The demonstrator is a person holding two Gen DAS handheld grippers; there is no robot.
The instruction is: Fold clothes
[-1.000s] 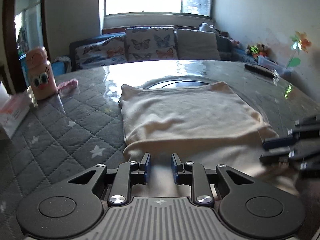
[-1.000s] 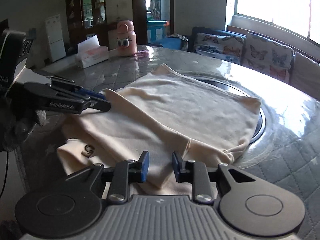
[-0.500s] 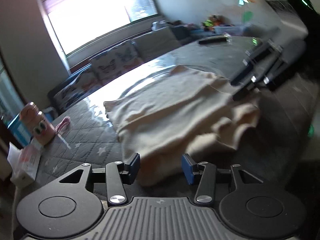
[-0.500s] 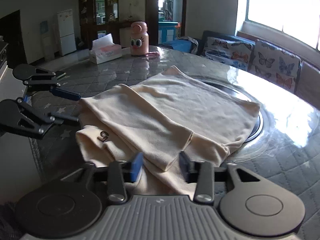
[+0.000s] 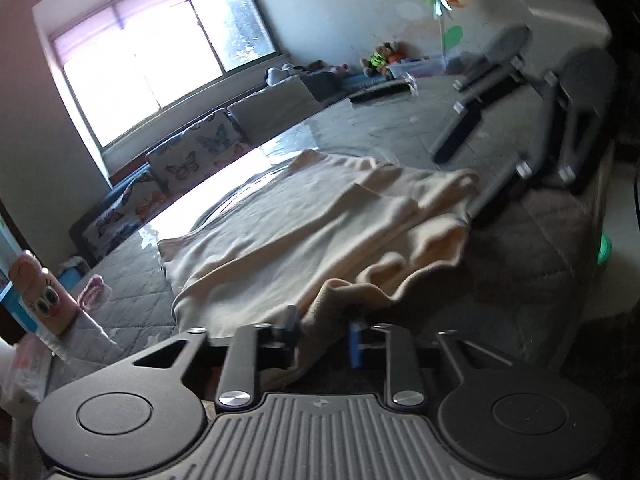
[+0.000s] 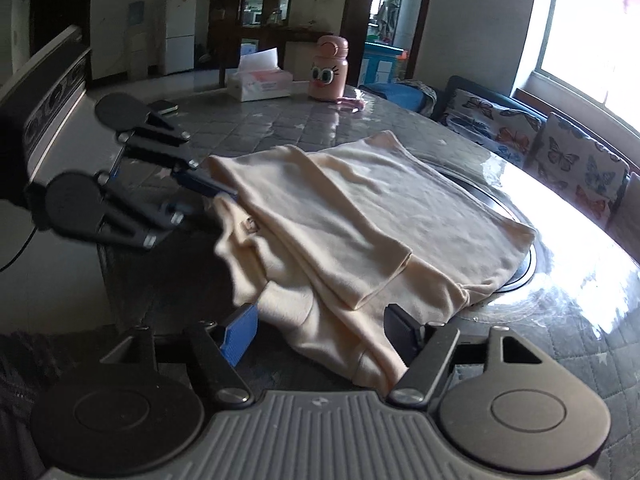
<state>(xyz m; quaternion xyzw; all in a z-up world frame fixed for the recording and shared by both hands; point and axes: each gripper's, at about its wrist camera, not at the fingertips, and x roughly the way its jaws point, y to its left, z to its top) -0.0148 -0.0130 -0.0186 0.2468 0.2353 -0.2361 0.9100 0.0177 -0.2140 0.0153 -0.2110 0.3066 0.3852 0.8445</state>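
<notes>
I have the cream garment (image 6: 360,216) lying on the quilted table (image 6: 280,132), partly folded: a sleeve is laid across the body, and the near edge is bunched and droops toward the table's edge. My left gripper (image 5: 322,336) has its fingers apart with a ridge of the near hem between them — cloth rests against the left pad, but nothing is pinched. My right gripper (image 6: 320,328) also stands wide open, straddling the near corner of the fabric.

The cloth looks light, soft and limp — it will sag and wrinkle wherever it is not held, and layers will likely slide over each other on this glossy surface. I judge the best hold is at the two near corners of the bunched hem, catching every layer so none is left behind. A pink bottle (image 6: 330,68) and a tissue box (image 6: 260,80) stand at the far left, well apart from the work.
</notes>
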